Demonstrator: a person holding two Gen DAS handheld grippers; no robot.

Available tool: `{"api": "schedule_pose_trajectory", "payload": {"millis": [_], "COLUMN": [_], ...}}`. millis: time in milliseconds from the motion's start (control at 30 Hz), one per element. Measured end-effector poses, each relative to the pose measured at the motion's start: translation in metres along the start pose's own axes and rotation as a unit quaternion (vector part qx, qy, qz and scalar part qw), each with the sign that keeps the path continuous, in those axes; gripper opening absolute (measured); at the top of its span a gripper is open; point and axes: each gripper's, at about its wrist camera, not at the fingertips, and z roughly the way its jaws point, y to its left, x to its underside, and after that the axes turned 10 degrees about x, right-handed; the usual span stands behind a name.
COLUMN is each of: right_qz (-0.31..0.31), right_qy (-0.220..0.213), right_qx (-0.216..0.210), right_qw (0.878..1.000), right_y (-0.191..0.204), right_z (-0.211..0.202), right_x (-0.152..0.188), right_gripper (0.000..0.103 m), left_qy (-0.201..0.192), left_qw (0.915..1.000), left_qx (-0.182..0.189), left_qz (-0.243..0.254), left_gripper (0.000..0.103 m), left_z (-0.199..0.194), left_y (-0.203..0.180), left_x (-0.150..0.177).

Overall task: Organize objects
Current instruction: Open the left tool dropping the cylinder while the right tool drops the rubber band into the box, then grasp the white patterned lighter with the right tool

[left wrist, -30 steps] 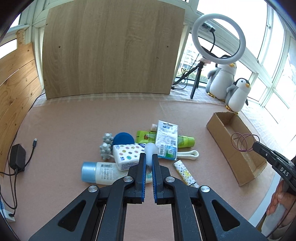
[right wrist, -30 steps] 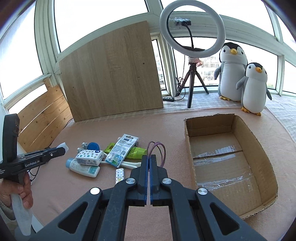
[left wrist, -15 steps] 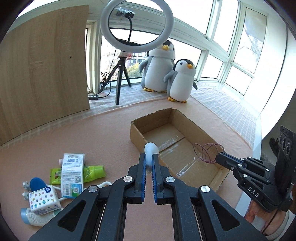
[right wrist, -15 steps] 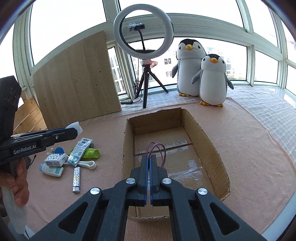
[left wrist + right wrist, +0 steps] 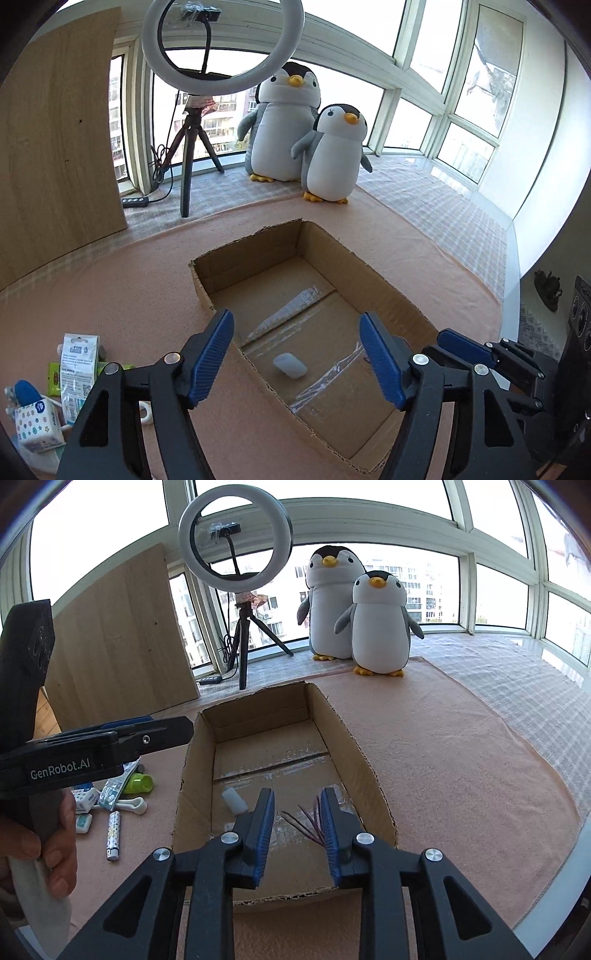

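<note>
Both grippers now spread wide over the cardboard box [image 5: 199,271]; half a second ago each was clamped on an item. Left gripper [image 5: 297,356] apart, nothing between the jaws: small white capsule-shaped piece [image 5: 290,364] now lying on the box floor, near the left wall. Right gripper [image 5: 297,830] apart too: purple hair ties [image 5: 308,821] sitting loose between the pads, apparently on the box floor at the near end, no longer pinched. Two items delivered; probably time to go back for more.

Remaining pile outside the box, to its left: green tube [image 5: 138,783], patterned stick [image 5: 113,835], star-print box [image 5: 37,424], blister pack [image 5: 78,365].

View differences: left wrist view shows the capsule clearly but hides the hair ties behind its own finger. Right wrist view shows both, plus the hand [image 5: 40,843] on the left gripper's handle.
</note>
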Motion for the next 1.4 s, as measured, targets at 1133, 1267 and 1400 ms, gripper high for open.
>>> {"api": "schedule_pose_trajectory", "payload": {"millis": [1133, 1267, 1400], "right_qz": [-0.238, -0.247, -0.269], "right_qy": [0.126, 0.122, 0.128], "right_qx": [-0.137, -0.127, -0.153], "right_qw": [0.953, 0.953, 0.942], "right_y": [0.248, 0.249, 0.251], "right_z": [0.052, 0.053, 0.05], "right_x": [0.081, 0.079, 0.081], "right_gripper": [0.046, 0.022, 0.022], "left_qy": [-0.073, -0.089, -0.102], "left_qw": [0.9302, 0.923, 0.9301], "left_qx": [-0.232, -0.247, -0.242], "left_qz": [-0.275, -0.282, -0.257], "left_gripper": [0.081, 0.081, 0.081], "left_z": [-0.255, -0.274, -0.287], "left_y": [0.232, 0.236, 0.235], "left_x": [0.183, 0.2, 0.209]}}
